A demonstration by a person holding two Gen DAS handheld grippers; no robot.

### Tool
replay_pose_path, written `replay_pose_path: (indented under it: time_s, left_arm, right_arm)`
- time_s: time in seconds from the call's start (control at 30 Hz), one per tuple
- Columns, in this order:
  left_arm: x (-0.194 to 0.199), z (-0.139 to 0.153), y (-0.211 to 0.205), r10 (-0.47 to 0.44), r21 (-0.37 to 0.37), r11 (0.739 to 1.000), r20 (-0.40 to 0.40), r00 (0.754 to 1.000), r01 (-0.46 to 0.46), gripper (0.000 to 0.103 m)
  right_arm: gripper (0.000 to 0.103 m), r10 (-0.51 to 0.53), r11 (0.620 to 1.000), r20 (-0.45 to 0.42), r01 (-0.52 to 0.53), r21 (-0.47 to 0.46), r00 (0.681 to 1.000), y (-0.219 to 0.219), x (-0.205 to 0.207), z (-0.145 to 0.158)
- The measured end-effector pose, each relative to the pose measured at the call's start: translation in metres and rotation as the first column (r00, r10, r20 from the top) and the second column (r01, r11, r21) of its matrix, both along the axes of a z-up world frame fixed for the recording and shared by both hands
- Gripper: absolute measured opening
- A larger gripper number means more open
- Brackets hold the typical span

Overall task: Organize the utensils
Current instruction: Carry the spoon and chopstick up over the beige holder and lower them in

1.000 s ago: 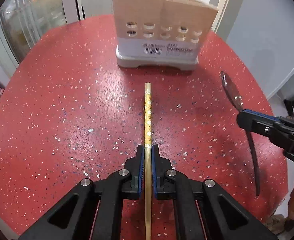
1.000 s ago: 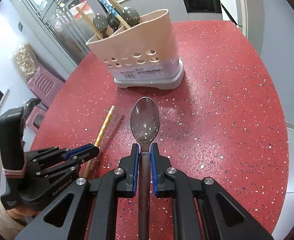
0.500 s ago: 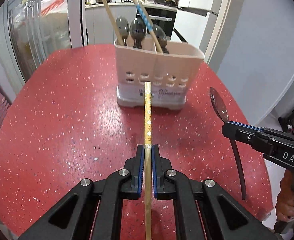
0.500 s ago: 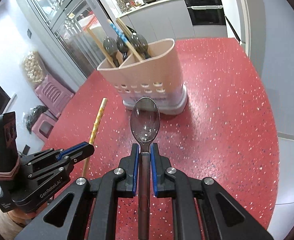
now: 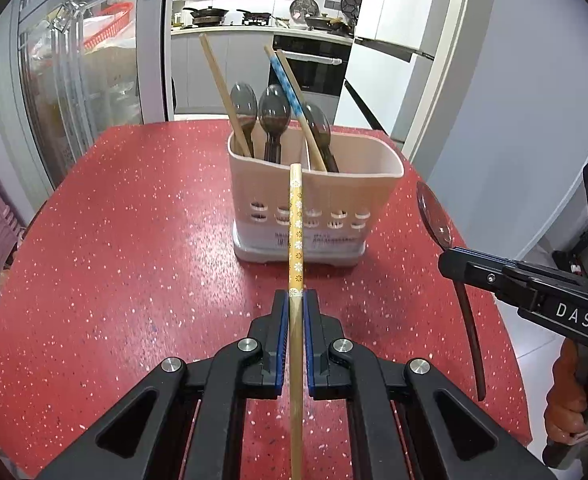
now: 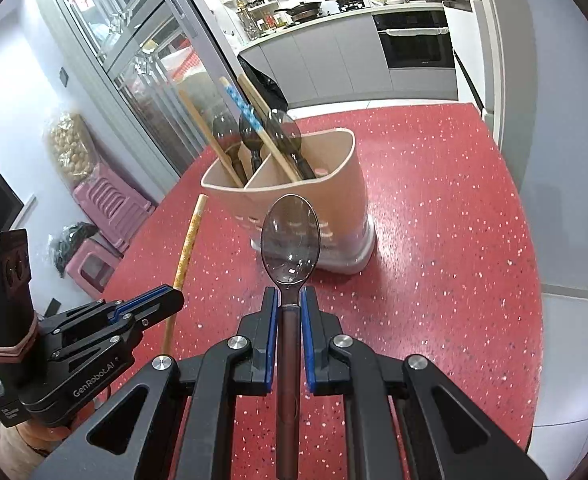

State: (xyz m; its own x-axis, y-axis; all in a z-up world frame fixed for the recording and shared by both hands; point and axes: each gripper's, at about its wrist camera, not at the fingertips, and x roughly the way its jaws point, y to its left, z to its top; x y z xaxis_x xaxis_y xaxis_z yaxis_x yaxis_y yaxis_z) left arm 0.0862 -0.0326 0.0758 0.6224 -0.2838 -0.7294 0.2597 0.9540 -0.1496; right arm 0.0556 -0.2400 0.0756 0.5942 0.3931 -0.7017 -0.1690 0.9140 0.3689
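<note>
My left tongs [image 5: 294, 312] pinch the chopstick [image 5: 295, 232], tip aimed at 12 o'clock toward the holder [image 5: 357, 192] on the surface [image 5: 134, 240]. My right tongs [image 6: 290, 312] pinch the spoon [image 6: 290, 232], bowl forward, ready for its compartment.

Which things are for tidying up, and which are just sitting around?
For the job:
yellow chopstick, in the left gripper
clear spoon, in the right gripper
utensil holder

Just around:
pink stools
pans on the stove
oven
</note>
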Motion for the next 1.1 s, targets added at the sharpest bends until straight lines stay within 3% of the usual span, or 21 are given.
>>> replay_pose_path:
  time_s: [0.33,1.1]
  left_arm:
    - [0.022,0.017,0.003,0.020,-0.023,1.000,0.045,0.999,-0.019,0.033]
    - [0.092,0.074,0.019,0.103,-0.163,0.984,0.176,0.979,-0.074,0.033]
  right_arm:
    - [0.012,-0.015,1.000,0.043,0.015,-0.013,0.999,-0.008,0.021,0.020]
    - [0.012,-0.036,0.999,0.145,0.035,0.007,0.989,-0.018,0.085,0.064]
